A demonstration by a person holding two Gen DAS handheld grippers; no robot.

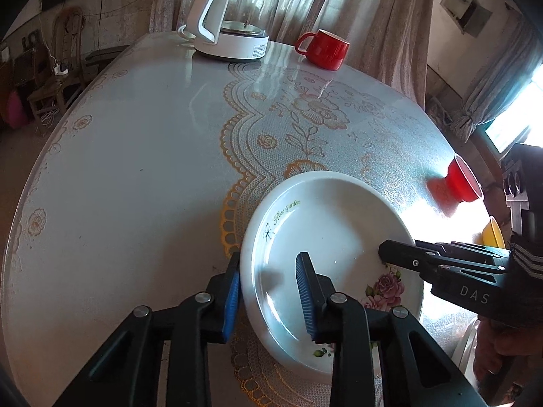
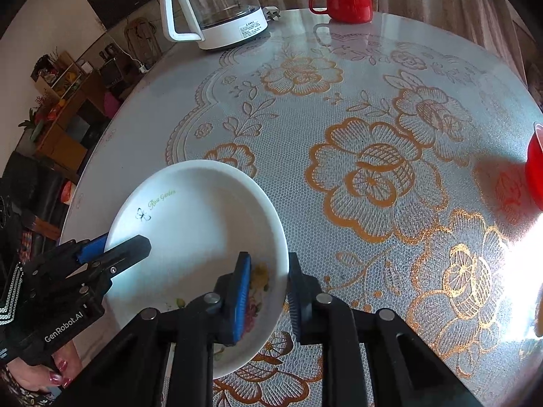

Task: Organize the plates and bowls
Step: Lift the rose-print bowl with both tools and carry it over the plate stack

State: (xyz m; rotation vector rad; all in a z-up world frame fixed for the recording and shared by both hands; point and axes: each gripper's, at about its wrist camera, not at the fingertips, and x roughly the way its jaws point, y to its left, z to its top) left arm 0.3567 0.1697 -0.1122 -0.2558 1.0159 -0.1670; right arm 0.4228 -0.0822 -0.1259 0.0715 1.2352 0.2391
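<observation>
A white deep plate (image 1: 325, 224) with "Rose Garden" lettering and pink roses lies on the round table. My left gripper (image 1: 268, 261) straddles its left rim, one blue pad against the outer wall and the other inside the dish, shut on it. In the right wrist view the same plate (image 2: 197, 217) has my right gripper (image 2: 268, 259) clamped over its right rim, one pad inside and one outside. Each view shows the other gripper: the right gripper (image 1: 387, 251) on the far rim, the left gripper (image 2: 125, 242) pinching the near-left rim. A red bowl (image 1: 458, 183) and a yellow bowl (image 1: 493, 234) stand to the right.
A glass kettle (image 1: 234, 17) on a white base and a red mug (image 1: 325, 49) stand at the table's far edge. The lace-patterned tabletop (image 2: 373, 169) spreads between them and the plate. The red bowl (image 2: 536, 169) sits at the right border. Strong sun glare washes out the right side.
</observation>
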